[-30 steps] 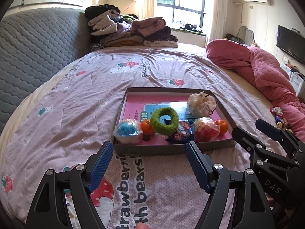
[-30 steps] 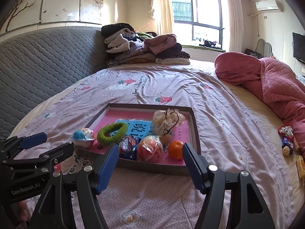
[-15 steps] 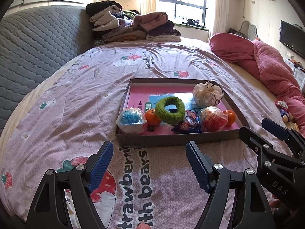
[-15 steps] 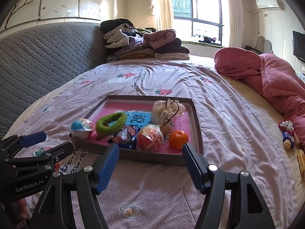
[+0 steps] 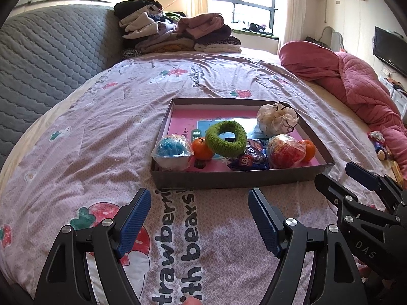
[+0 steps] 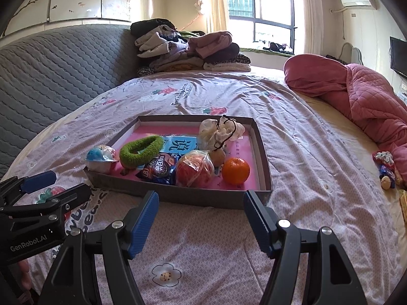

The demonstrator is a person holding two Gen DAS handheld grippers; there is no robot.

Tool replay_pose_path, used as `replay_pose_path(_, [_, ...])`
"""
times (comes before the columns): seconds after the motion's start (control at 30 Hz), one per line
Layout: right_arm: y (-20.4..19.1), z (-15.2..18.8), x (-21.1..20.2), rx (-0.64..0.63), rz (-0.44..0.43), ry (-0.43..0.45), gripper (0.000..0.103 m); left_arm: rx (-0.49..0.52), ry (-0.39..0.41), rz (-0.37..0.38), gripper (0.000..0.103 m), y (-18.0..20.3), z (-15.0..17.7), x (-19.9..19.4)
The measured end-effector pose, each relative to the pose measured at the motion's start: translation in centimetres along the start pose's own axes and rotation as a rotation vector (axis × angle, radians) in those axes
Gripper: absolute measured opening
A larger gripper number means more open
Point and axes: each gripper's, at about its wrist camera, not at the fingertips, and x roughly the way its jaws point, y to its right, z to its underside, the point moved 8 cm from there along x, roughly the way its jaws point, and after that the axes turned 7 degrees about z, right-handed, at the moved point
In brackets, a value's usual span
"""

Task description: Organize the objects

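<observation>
A shallow brown box [image 5: 229, 178] [image 6: 193, 195] with a pink floor lies on the bed. In it are a green knitted ring [image 5: 226, 138] [image 6: 141, 149], a blue-and-white wrapped ball [image 5: 171, 150] [image 6: 101, 156], two oranges [image 5: 202, 148] [image 6: 235, 170], a red wrapped ball [image 5: 285, 151] [image 6: 194, 171], a dark snack packet [image 5: 250, 156] [image 6: 160, 169] and a white bundle with black cord [image 5: 277, 120] [image 6: 221, 131]. My left gripper [image 5: 199, 217] is open and empty, just short of the box's near wall. My right gripper [image 6: 201, 218] is open and empty, also just short of it.
The bed has a purple strawberry-print sheet [image 5: 101, 132]. A pink quilt [image 5: 356, 89] is heaped at the right, folded clothes [image 5: 178, 35] at the head, a grey padded headboard [image 5: 51, 56] at the left. Small loose items [image 6: 386, 167] lie at the right by the quilt.
Both grippers have moved closer to the box and tilted down a little; the box now fills more of both views. Both stay open. Nothing in the box has moved.
</observation>
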Motion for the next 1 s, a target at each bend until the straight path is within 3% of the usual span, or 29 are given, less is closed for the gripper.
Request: replay_pose_path(1.0, [0.8,3.3,2.5,0.017,0.025,-0.056,0.068,-0.010,-0.042,-0.034,0.080,-1.1,2.6,3.1])
